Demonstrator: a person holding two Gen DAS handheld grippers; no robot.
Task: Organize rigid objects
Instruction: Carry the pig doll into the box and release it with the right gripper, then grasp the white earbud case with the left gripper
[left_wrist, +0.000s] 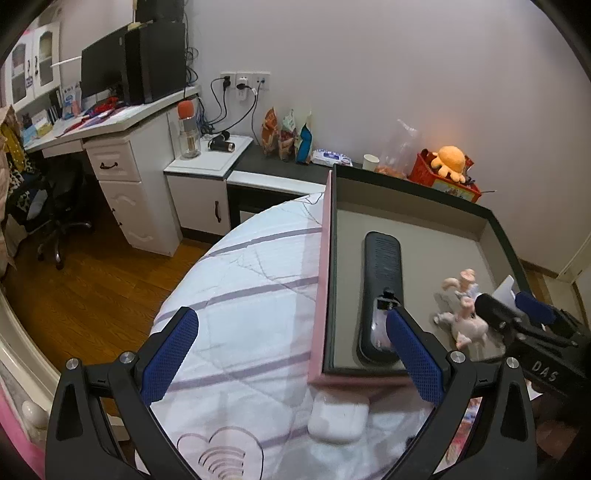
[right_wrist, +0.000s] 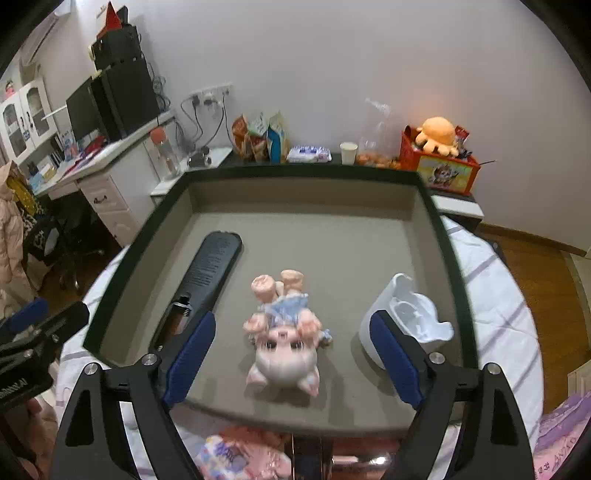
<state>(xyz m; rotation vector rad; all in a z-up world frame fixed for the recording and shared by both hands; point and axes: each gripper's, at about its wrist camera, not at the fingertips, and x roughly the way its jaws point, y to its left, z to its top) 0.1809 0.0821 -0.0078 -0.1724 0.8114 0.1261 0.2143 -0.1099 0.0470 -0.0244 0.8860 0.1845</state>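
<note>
A shallow box (right_wrist: 306, 170) with a dark rim and a grey floor rests on the bed. Inside it lie a black remote (right_wrist: 212, 280), a pink pig figurine (right_wrist: 284, 343) on its back, and a white plastic piece (right_wrist: 410, 317). My right gripper (right_wrist: 293, 352) is open over the box's near side, and the pig lies between its blue pads without touching either. My left gripper (left_wrist: 291, 347) is open across the box's pink side wall (left_wrist: 320, 280), right finger over the remote (left_wrist: 382, 288). A white earbud case (left_wrist: 338, 417) sits on the sheet just below it.
The bed has a white striped sheet (left_wrist: 240, 280) with wooden floor (left_wrist: 92, 280) to its left. A dark shelf behind the box carries snack bags (right_wrist: 258, 138), a paper cup (right_wrist: 348, 152) and a red box with an orange plush (right_wrist: 439, 162). Pink packaging (right_wrist: 240, 454) lies before the box.
</note>
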